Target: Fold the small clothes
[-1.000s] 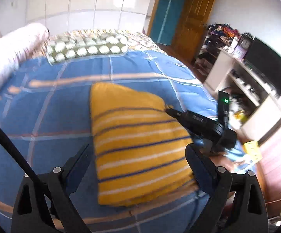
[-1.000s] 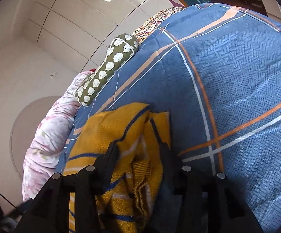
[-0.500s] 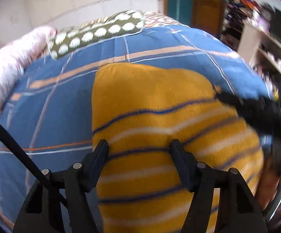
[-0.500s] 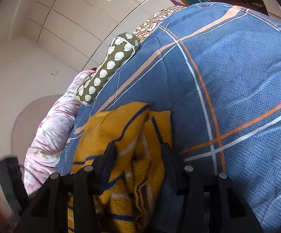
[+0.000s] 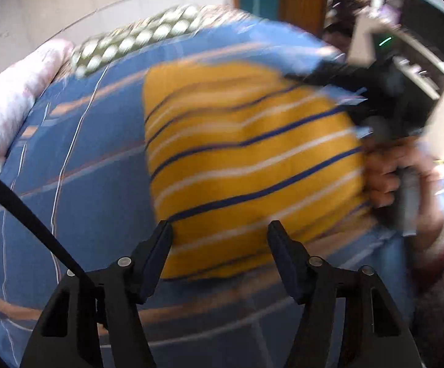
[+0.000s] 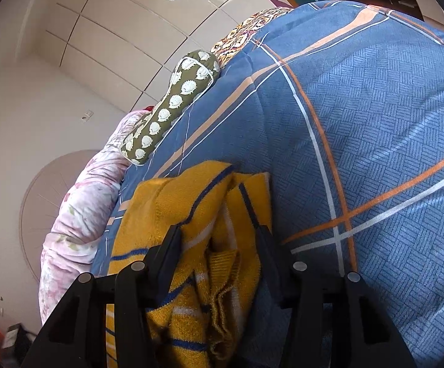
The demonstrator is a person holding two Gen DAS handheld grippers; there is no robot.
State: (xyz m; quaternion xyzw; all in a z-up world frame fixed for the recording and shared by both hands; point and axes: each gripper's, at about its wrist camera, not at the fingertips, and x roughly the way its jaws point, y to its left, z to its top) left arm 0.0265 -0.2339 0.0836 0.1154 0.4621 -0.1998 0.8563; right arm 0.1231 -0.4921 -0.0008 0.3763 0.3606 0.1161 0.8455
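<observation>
The soft, light mustard-yellow striped knit sweater (image 6: 191,245) drapes limply: the right gripper (image 6: 217,239) jaws pinch its bunched edge, while the left gripper (image 5: 219,239) jaws are spread at its near hem.

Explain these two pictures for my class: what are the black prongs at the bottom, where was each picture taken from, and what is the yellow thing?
No robot here: a person holds a two-fingered grasping tool in each hand, each carrying a forward-looking camera. The blurred picture comes from the left tool, open over a yellow striped sweater lying on a blue checked bedspread. It also shows the person's right hand. The sharp picture comes from the right tool, whose fingers sit either side of the sweater's bunched edge; a firm grip cannot be confirmed.
</observation>
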